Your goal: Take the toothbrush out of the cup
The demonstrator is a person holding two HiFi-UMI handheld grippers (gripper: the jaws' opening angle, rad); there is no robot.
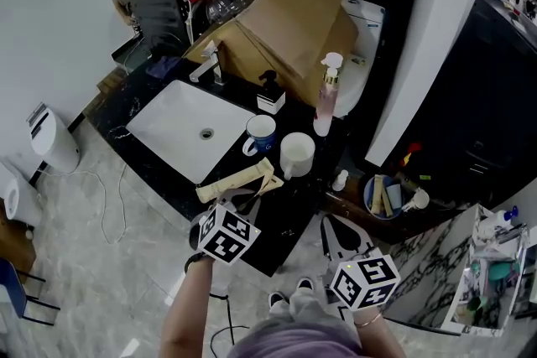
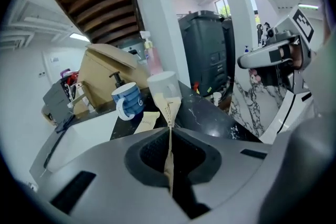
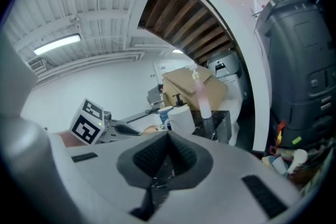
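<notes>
A long beige cardboard toothbrush pack (image 1: pixel 237 179) lies slanted over the black counter in front of the white cup (image 1: pixel 296 153). My left gripper (image 1: pixel 241 199) is shut on its near end. In the left gripper view the thin pack (image 2: pixel 169 113) runs edge-on out of the closed jaws toward the white cup (image 2: pixel 164 85), with a blue mug (image 2: pixel 127 100) to the left. My right gripper (image 1: pixel 338 229) hovers at the counter's right corner, apart from the pack. Its jaws (image 3: pixel 168 134) meet at the tips with nothing between them.
A white sink (image 1: pixel 180 126) is sunk into the counter at left. A soap dispenser (image 1: pixel 270 92), a pink spray bottle (image 1: pixel 325 96) and a big cardboard box (image 1: pixel 285 21) stand behind the cups. A round basket (image 1: pixel 388 197) of toiletries sits lower right. A person (image 1: pixel 155 4) stands far back.
</notes>
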